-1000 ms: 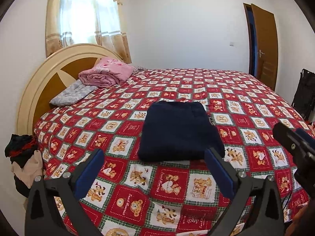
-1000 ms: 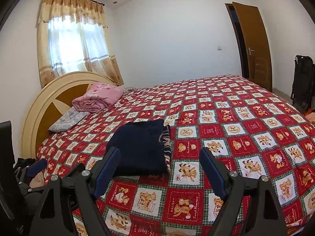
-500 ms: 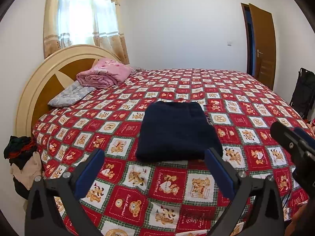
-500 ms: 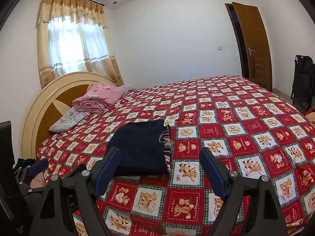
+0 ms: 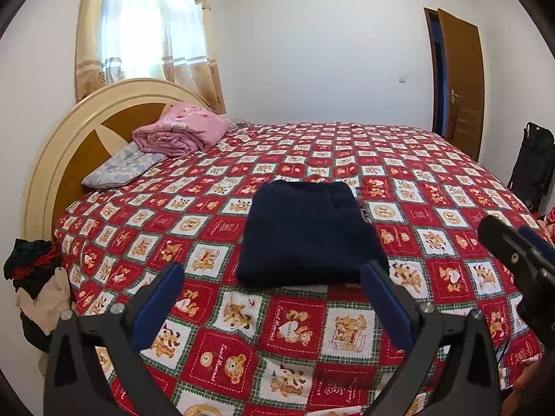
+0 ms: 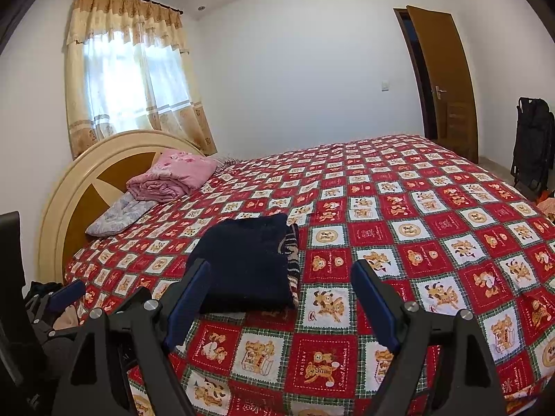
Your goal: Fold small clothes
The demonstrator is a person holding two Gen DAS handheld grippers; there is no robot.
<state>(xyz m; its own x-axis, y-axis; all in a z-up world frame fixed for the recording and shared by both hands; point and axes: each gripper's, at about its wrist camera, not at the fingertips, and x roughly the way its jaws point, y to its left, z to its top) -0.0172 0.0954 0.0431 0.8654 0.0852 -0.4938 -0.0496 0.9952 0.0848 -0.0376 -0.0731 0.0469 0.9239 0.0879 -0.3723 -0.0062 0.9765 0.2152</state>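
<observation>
Garment position: I see the navy folded garment (image 5: 308, 232) lying flat on the patterned bedspread (image 5: 433, 215), directly ahead of the left gripper (image 5: 274, 298).
Long axis: it runs away from me, toward the far side of the bed.
Nearer gripper: left; from the right gripper (image 6: 281, 298) it lies ahead and left.
Jaws: both spread wide, holding nothing.
Change: none; compared with a second ago, the garment has not moved.

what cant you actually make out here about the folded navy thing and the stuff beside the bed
- Navy garment: folded, so its type and underside are hidden in both views; the right wrist view shows only a patterned edge.
- Clothes pile beside the bed: the bedspread and left gripper cut it off; single items unreadable.
- Right gripper: open, empty.
</observation>
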